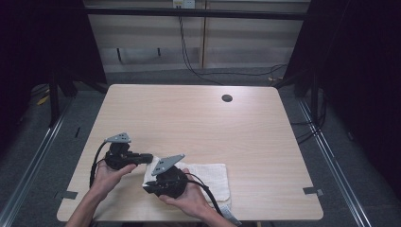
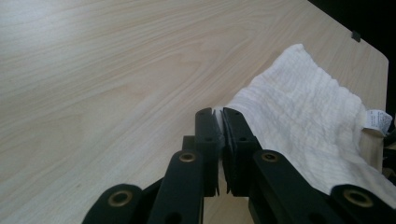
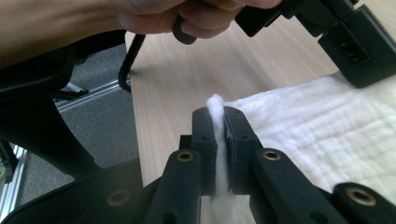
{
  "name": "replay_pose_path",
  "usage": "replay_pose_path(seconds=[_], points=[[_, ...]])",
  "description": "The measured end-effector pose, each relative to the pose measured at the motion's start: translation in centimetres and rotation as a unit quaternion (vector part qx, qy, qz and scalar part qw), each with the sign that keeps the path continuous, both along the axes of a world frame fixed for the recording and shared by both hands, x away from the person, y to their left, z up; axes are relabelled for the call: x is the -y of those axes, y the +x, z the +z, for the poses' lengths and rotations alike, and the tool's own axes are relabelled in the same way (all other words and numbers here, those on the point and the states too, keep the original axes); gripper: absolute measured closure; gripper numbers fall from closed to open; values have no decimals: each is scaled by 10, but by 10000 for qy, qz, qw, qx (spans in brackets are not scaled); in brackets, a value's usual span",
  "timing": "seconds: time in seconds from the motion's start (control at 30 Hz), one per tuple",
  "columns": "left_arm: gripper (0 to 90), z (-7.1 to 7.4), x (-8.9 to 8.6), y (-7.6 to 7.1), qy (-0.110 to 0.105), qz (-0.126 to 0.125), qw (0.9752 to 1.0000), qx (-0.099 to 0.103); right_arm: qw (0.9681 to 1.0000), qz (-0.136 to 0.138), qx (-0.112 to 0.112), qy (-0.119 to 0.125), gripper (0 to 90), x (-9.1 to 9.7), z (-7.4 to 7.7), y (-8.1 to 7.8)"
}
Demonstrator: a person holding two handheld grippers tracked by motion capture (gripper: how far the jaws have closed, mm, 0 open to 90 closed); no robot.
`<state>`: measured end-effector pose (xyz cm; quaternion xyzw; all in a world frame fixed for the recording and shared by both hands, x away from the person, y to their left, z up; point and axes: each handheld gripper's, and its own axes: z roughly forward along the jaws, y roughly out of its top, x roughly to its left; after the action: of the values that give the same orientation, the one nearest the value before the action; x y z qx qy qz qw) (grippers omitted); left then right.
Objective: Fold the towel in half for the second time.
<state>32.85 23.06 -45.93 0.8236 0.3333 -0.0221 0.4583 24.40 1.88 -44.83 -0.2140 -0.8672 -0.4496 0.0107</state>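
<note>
A towel [image 1: 210, 177] lies on the table's [image 1: 189, 118] near edge (right of centre), both grippers at its left end.

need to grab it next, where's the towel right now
The towel lies near the table's front edge, right of centre in the high view, both grippers pinching its left edge.

No text could be read anywhere: the small white tag [image 2: 376, 119] sewn to the edge of the white towel [image 2: 308, 116] carried faint dark marks, but they were too small and blurred to make out.
</note>
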Motion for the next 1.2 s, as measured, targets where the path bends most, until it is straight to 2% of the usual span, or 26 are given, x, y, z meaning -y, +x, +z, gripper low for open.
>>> replay_pose_path(seconds=[0.13, 0.3, 0.43, 0.63, 0.7, 0.87, 1.2], points=[[860, 3, -8, -3, 63, 65, 9999, 80, 9999, 4, 5, 152, 847, 0, 3, -1], [861, 9, -20, -3, -62, 204, 9997, 84, 9995, -17, 43, 322, 847, -9, 11, 1], [865, 8, -21, 0, 17, 231, 9997, 56, 9988, -90, 84, 481, 847, -14, 14, 1], [867, 6, -7, 4, 67, 48, 10000, 40, 9989, -179, 51, 438, 848, -7, 6, -2], [867, 9, -3, 5, -10, -7, 10000, 74, 9985, -228, 57, 490, 848, -1, 8, -3], [867, 15, 14, 7, -9, -142, 9998, 123, 9978, -342, 117, 548, 848, 14, 15, -6], [868, 16, 43, 12, 66, -272, 9995, 131, 9974, -528, 24, 493, 847, 40, 9, -7]])
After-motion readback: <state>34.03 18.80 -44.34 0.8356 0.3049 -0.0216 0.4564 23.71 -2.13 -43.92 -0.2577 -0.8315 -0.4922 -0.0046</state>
